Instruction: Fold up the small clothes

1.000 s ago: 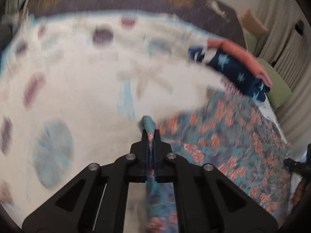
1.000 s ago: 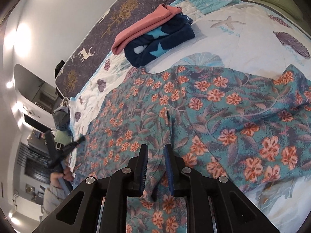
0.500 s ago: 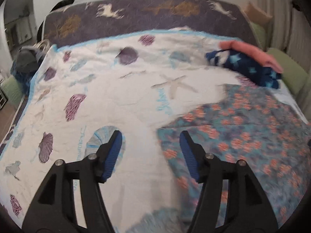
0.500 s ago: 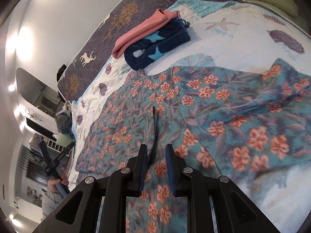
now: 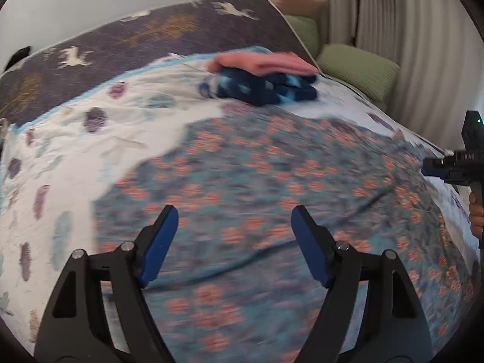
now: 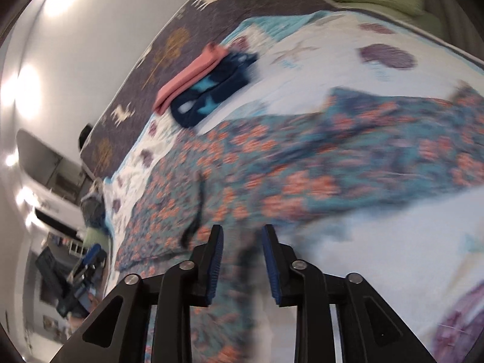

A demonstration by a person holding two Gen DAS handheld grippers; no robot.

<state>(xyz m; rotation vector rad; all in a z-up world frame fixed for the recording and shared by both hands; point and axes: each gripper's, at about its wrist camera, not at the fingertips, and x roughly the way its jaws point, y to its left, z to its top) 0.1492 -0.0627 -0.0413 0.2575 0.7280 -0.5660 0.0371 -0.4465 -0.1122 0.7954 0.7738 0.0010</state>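
Note:
A teal garment with orange flowers lies spread flat on the bed; it also shows in the right wrist view. My left gripper is wide open and empty, hovering above the garment's near part. My right gripper has its jaws parted over the garment's near edge, and dark blurred cloth sits low between the fingers. The right gripper also shows at the right edge of the left wrist view. Both views are motion-blurred.
A folded pink piece on a folded navy star-print piece sits at the far side of the bed. The bed has a white shell-print quilt and a dark headboard cover. Green cushions lie at the far right.
My left gripper let go of the garment, opened wide and swung right over it. My right gripper's jaws parted from their near-shut grip and the garment edge dropped.

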